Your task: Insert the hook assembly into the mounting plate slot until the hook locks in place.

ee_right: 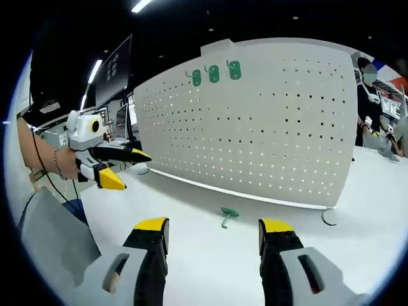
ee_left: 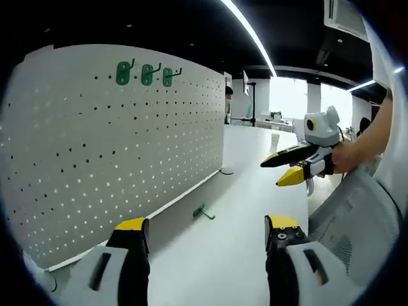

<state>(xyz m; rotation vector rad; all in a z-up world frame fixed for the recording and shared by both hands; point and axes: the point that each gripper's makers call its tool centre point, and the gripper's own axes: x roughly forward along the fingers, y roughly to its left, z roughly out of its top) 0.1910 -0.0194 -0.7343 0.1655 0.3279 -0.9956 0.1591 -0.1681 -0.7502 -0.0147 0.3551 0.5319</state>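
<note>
A white pegboard (ee_left: 115, 140) stands upright on the white table, and three green hooks (ee_left: 145, 74) hang near its top. A loose green hook (ee_left: 203, 213) lies on the table near the board's foot, ahead of my left gripper (ee_left: 207, 236), which is open and empty. In the right gripper view the same board (ee_right: 255, 121) carries the three hooks (ee_right: 214, 73), and the loose hook (ee_right: 227, 215) lies just beyond my open right gripper (ee_right: 213, 237). My right gripper (ee_left: 287, 167) also shows at the right of the left gripper view; my left gripper (ee_right: 122, 169) shows at the left of the right gripper view.
The white table (ee_left: 255, 153) stretches away past the board. A mesh chair back (ee_left: 357, 223) stands at the right in the left gripper view and a grey chair (ee_right: 54, 236) at the lower left in the right gripper view. A person (ee_right: 370, 102) stands behind the board's right end.
</note>
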